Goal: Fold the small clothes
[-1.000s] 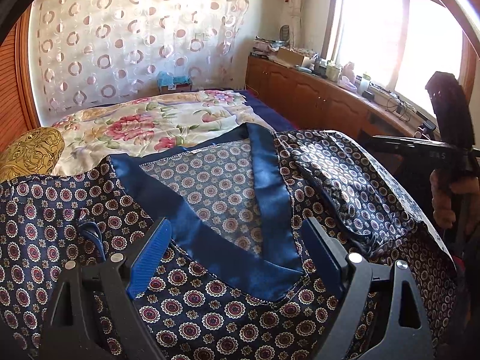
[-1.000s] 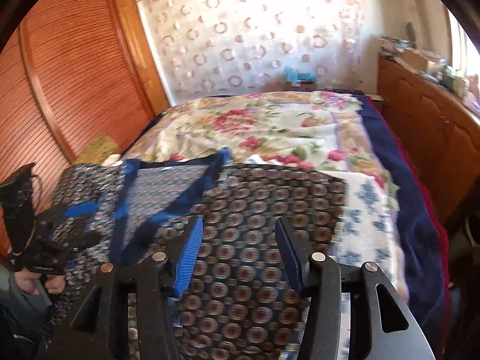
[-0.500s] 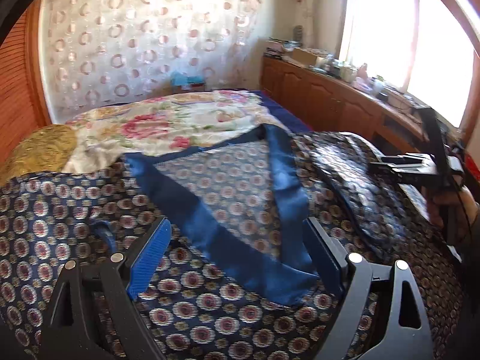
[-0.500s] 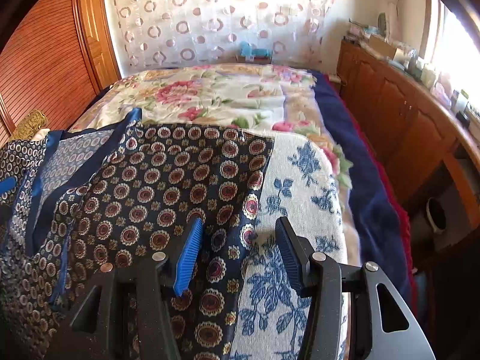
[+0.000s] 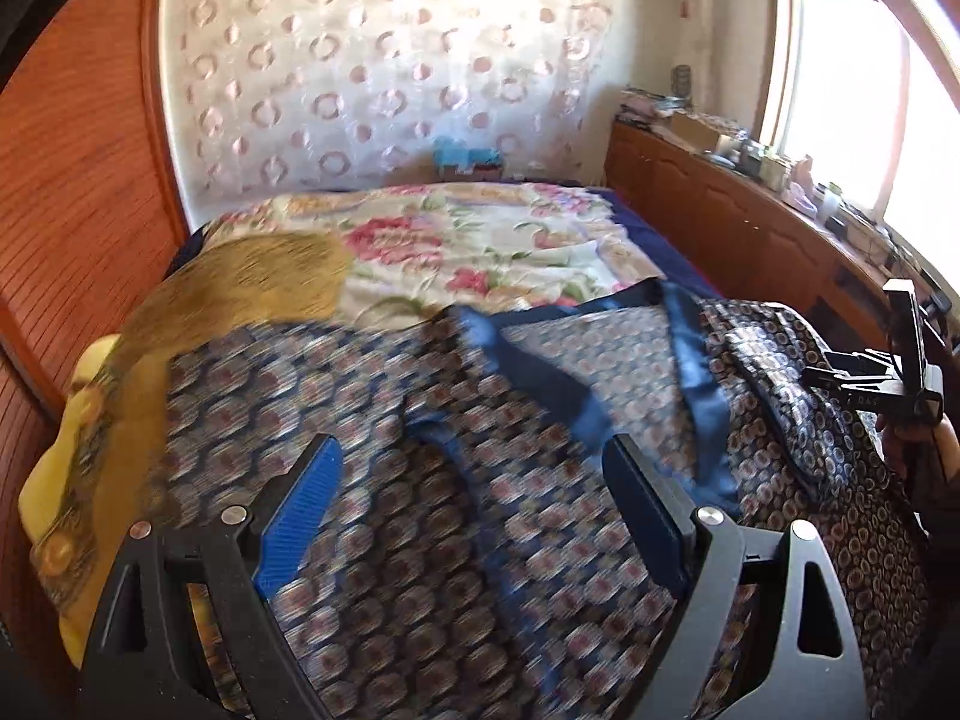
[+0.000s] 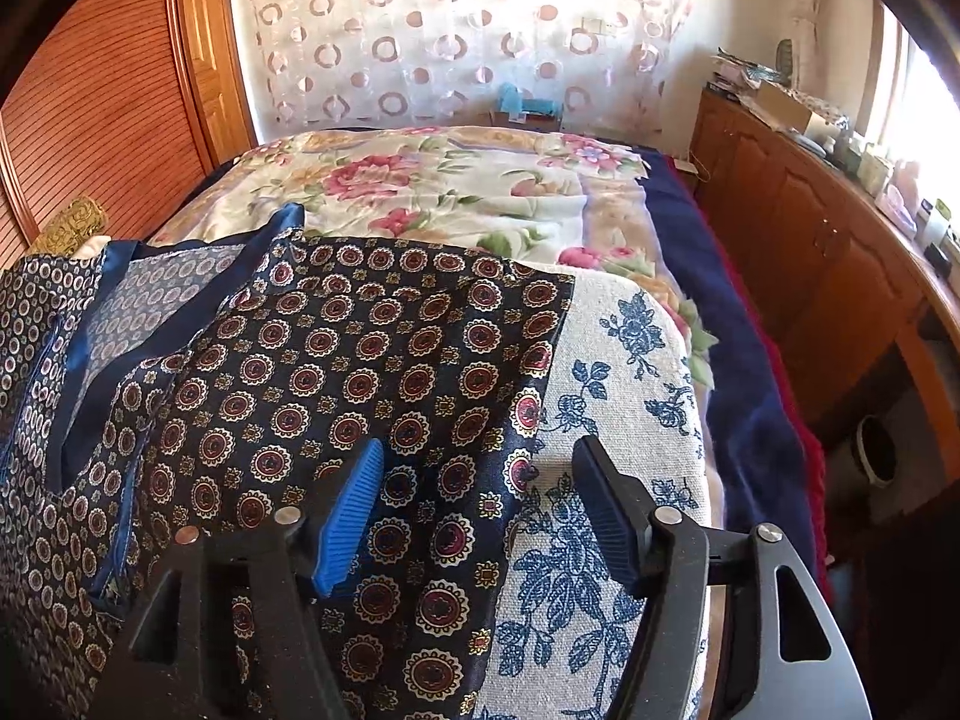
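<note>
Left wrist view, motion-blurred in the lower half: the left hand-held gripper [image 5: 474,510] fills the bottom of the frame, its 2 fingers set wide apart, nothing between them, hovering over the garment [image 5: 480,540]. The garment is a dark navy satin top printed with round medallions, spread flat across the lower centre of the frame on the bed [image 5: 480,240]. Its plain blue neckline band [image 5: 696,396] forms a V opening toward the upper centre, showing the paler inner side of the cloth. A yellow-gold pillow [image 5: 138,396] sits at the left edge, touching the garment's left side. The right hand-held gripper [image 5: 882,384] appears at the right edge of this frame, beside the garment's right portion; from here I cannot tell how its fingers stand. Right wrist view, sharp: the right hand-held gripper [image 6: 480,510] sits at the bottom centre, fingers apart and gripping nothing. Its blue-padded finger lies over the garment [image 6: 360,372]; the other is over a white cloth with blue flowers [image 6: 606,420]. The garment's right edge runs between the 2 fingers. The garment overlies the white cloth, and a floral bedspread [image 6: 450,192] covers the bed beyond, in the upper centre. A wooden cabinet [image 6: 810,228] runs along the right side.
</note>
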Motion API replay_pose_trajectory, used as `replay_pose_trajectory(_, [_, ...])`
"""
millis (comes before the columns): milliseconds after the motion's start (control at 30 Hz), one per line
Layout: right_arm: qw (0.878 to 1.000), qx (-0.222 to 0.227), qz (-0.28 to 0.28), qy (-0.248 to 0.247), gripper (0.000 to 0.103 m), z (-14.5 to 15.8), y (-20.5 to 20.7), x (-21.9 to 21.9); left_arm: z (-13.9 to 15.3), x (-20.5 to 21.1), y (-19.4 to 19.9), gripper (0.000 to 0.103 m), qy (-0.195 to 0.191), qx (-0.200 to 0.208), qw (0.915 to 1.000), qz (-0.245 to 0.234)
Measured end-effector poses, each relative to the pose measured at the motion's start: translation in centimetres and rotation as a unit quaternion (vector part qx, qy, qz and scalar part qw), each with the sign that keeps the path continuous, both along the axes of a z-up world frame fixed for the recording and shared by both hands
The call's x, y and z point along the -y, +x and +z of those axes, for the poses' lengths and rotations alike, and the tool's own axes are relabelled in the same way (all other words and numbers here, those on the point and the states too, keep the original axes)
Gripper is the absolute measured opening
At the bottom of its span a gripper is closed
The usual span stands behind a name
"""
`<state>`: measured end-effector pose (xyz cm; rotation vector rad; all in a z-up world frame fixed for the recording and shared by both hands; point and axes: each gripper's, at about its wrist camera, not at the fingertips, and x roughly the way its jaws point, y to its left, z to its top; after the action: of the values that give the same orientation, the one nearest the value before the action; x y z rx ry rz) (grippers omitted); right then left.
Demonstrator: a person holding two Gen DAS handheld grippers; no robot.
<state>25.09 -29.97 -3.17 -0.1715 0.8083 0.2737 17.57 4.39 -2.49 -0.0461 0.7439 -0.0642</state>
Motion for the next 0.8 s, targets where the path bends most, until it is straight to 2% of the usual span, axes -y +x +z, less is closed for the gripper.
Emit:
replay_pose_trajectory(167, [1.000, 0.001, 0.002, -0.002, 0.073, -0.1, 0.0, -0.1, 0.4, -3.6, -1.4, 0.089, 0.006, 0.002, 0.9993, 0.036])
replay_pose_trajectory(300, [1.000, 0.000, 0.002, -0.002, 0.074, -0.1, 0.0, -0.1, 0.3, -6.6, -0.7, 0.089, -0.001, -0.005, 0.9972, 0.075])
replay_pose_trajectory(433, [1.000, 0.000, 0.002, -0.002, 0.074, -0.1, 0.0, -0.2, 0.1, -8.9, 0.5, 0.087, -0.021, -0.016, 0.9958, 0.088])
replay_pose_trajectory(467, [1.000, 0.000, 0.002, -0.002, 0.074, -0.1, 0.0, -0.2, -0.1, -9.6, 0.7, 0.084, -0.035, -0.018, 0.9953, 0.089])
replay_pose_trajectory(567, [1.000, 0.001, 0.002, -0.003, 0.075, -0.2, 0.0, -0.2, -0.6, -10.5, 1.3, 0.067, -0.054, -0.029, 0.9940, 0.090])
replay_pose_trajectory(667, [1.000, 0.001, 0.003, -0.003, 0.075, -0.2, -0.1, -0.2, -1.1, -10.5, 2.0, 0.056, -0.058, -0.036, 0.9941, 0.085])
replay_pose_trajectory(800, [1.000, 0.001, 0.002, -0.003, 0.076, -0.2, -0.1, -0.3, -1.4, -10.3, 2.7, 0.047, -0.056, -0.040, 0.9949, 0.075])
